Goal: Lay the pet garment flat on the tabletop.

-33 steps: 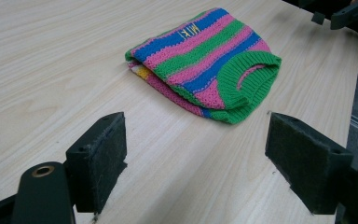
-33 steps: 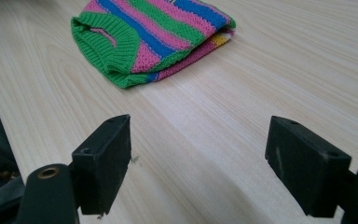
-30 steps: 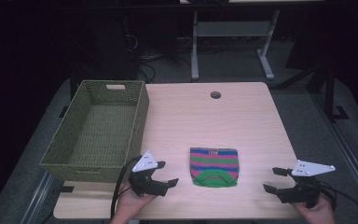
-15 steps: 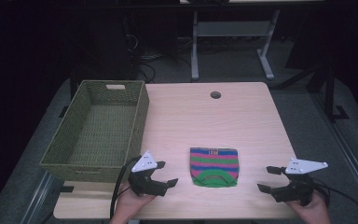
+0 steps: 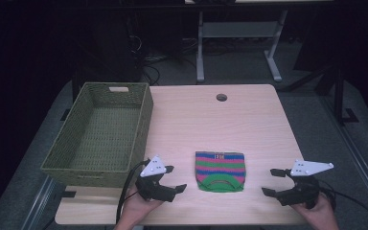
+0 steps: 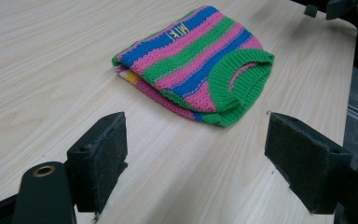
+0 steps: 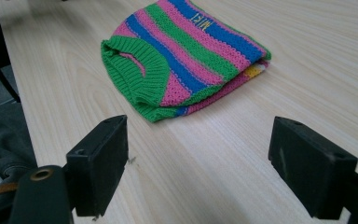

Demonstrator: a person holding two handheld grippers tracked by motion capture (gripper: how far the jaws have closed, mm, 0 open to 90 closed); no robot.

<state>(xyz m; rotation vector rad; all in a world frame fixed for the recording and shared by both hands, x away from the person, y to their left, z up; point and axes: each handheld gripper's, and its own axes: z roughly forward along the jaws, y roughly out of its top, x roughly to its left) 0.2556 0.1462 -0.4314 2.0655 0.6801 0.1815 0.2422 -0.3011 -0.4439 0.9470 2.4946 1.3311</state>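
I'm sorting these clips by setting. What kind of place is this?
Probably a lab or workshop, not a home: a plain wooden table with a cable hole, metal stand legs and loose cables on a dark floor behind it.

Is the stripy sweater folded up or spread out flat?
Folded. The striped sweater lies as a compact stack on the table, with doubled layers showing at its edge and no sleeves spread out.
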